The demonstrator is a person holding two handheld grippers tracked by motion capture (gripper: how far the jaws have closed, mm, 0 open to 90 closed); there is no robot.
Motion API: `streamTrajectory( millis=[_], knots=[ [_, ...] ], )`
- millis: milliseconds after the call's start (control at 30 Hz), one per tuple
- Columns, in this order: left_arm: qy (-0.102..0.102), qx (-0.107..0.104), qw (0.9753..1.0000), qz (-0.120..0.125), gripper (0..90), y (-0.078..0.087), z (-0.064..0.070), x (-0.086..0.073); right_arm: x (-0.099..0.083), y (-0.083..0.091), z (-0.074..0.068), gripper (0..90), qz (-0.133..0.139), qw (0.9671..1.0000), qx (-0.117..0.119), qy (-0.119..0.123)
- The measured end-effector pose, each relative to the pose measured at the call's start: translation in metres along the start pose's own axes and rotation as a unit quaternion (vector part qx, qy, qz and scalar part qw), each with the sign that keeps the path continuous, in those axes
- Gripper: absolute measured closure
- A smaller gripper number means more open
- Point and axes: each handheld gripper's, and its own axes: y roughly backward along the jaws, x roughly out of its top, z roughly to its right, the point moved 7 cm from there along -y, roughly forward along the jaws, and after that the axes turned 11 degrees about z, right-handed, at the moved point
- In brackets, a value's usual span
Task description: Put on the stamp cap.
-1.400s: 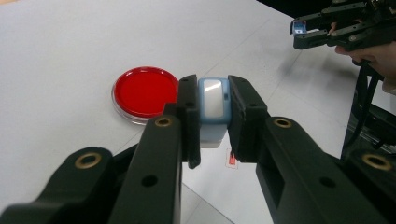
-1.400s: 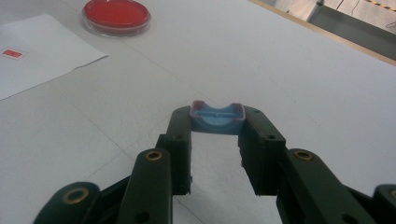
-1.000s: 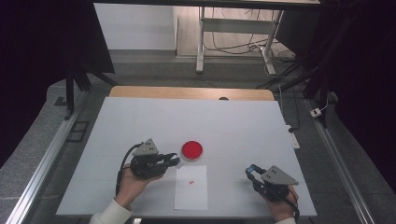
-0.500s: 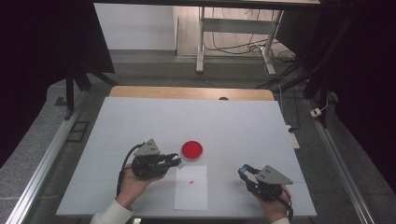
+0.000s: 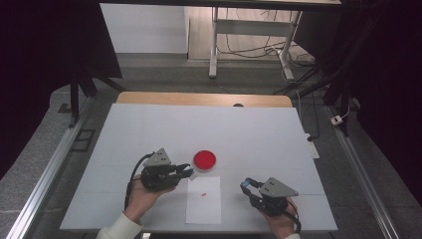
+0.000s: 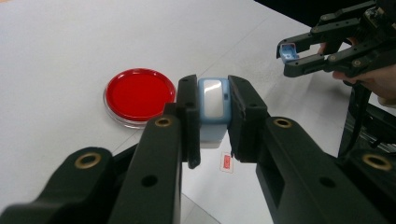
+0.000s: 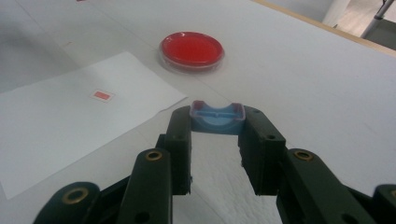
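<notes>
Holding a small pale-blue block [image 6: 213, 105] upright between its jaws, the left gripper [image 5: 185, 171] hovers just off the near-left rim of the red dish [image 5: 204, 160], close to the middle of the surface [image 5: 259, 129]. The block's long axis stands roughly vertical in the left gripper view, its light face turned toward the camera. The right gripper [image 5: 247, 185] sits toward the near right corner of the surface, its jaws narrowed onto a blue cap-like piece [image 7: 217, 117] whose hollow side faces upward. A white sheet [image 5: 204, 201] lies at the near edge between the two hands, bearing a small red mark [image 5: 204, 193].

The relation governing the coming move, as judged here, is that between the two held pieces: they are well apart, separated by the sheet, with the right gripper's tips pointing up and left toward the block. If the cap is meant to meet the block, its open side must be turned to face the block's end. The left gripper is plainly the nearer to the dish; the right lies well apart from it, across the sheet's far right corner.
</notes>
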Motion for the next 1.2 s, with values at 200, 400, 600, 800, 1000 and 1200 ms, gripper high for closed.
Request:
streamTrajectory(
  millis=[200, 400, 600, 800, 1000, 1200],
  knots=[
    [0.001, -0.001, 1.0, 0.001, 75.5, 0.0, 0.001, 0.0, 0.003, -0.008, -0.009, 65.0, 0.002, 1.0, 0.007, 0.002],
    [0.001, -0.001, 1.0, 0.001, 75.5, 0.0, 0.001, 0.0, 0.005, -0.016, -0.021, 65.0, 0.004, 0.9998, 0.021, 0.001],
    [0.001, -0.001, 1.0, 0.0, 75.5, 0.0, 0.002, 0.001, 0.007, -0.026, -0.033, 65.0, 0.003, 0.9994, 0.033, 0.008],
    [0.0, -0.002, 1.0, 0.0, 75.5, -0.002, 0.003, 0.001, 0.011, -0.036, -0.046, 64.9, 0.004, 0.999, 0.044, 0.012],
    [-0.001, -0.005, 1.0, 0.0, 75.5, -0.002, 0.005, 0.002, 0.015, -0.043, -0.053, 65.0, 0.007, 0.9988, 0.047, 0.013],
    [0.0, -0.006, 1.0, 0.001, 75.5, -0.002, 0.005, 0.002, 0.016, -0.047, -0.059, 65.0, 0.006, 0.9983, 0.055, 0.019]
  ],
)
